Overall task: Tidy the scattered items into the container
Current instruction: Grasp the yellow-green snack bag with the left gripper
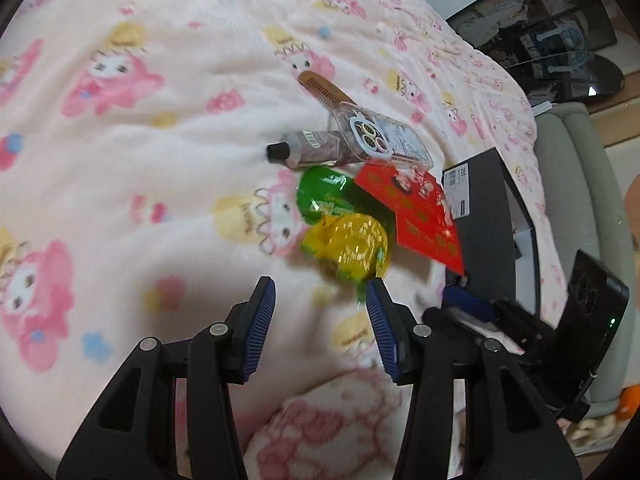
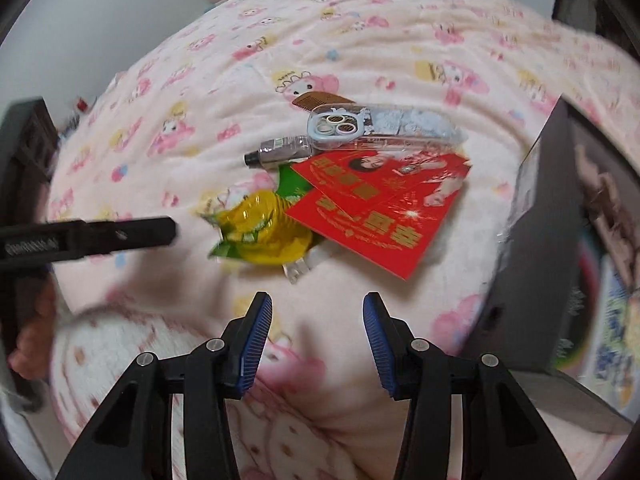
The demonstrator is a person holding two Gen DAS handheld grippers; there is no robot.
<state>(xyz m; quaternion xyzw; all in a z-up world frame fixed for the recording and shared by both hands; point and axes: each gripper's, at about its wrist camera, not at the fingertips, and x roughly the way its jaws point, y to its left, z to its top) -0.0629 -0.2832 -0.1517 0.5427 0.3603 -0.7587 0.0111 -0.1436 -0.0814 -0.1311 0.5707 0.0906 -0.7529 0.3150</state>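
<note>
Items heaped mid-blanket [image 1: 160, 168]: comb [image 1: 320, 87], phone case [image 1: 384, 140], tube [image 1: 308, 152], red envelopes [image 2: 380, 208], yellow-green wrappers [image 2: 264, 228]. Black box [image 1: 488, 236] just beside, at right. Left claw [image 1: 322, 304] and right claw [image 2: 318, 320] both spread, holding nothing, short of pile.

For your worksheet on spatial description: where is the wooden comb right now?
The wooden comb lies on the pink blanket at the pile's far end, partly tucked under the clear phone case.

soft even indoor light; motion blur throughout; glare on yellow wrapper [image 1: 352, 246]; fisheye edges bowed, vignetted.
</note>
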